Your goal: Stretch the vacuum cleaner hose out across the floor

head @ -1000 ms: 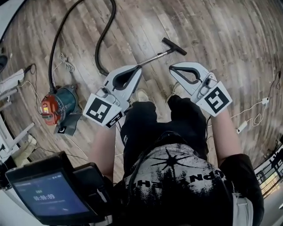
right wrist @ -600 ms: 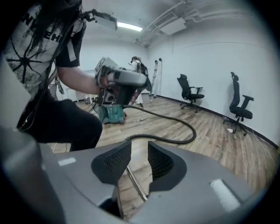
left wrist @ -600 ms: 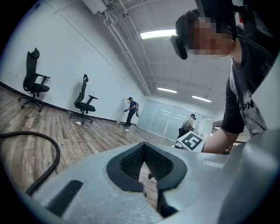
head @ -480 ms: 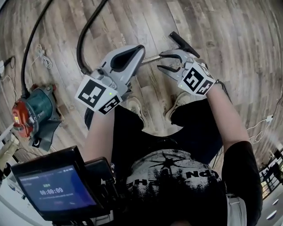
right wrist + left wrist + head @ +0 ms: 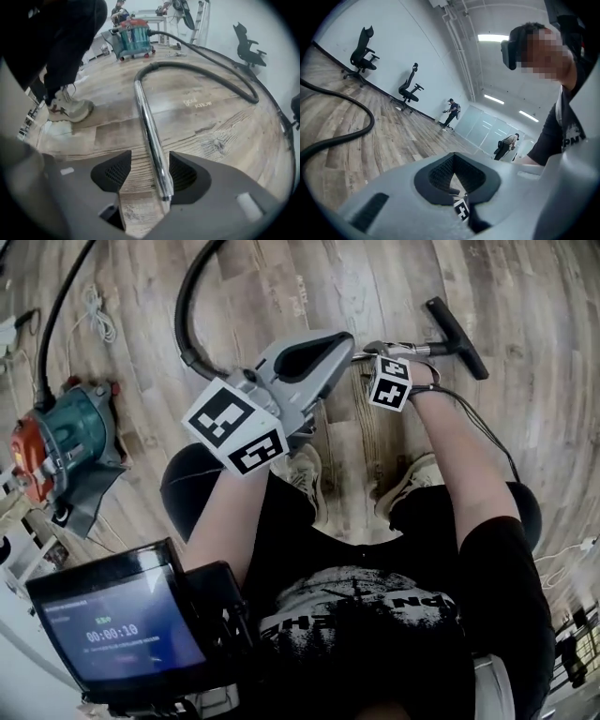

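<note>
Right hand-held gripper [image 5: 149, 168], jaws just opening apart, straddles the chrome wand [image 5: 145, 117] running lengthwise toward the hose [image 5: 187, 65].

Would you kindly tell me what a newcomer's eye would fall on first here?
The shiny chrome wand lying on the wood floor grabs the eye, running between the jaws of the right tool, which have just been opening and stand apart around it. Behind it the black hose loops back to the teal and orange vacuum cleaner.

Black hose [image 5: 180, 315]; teal-red vacuum [image 5: 70, 432]; chrome wand [image 5: 149, 131]; woodgrain floor [image 5: 281, 287].
</note>
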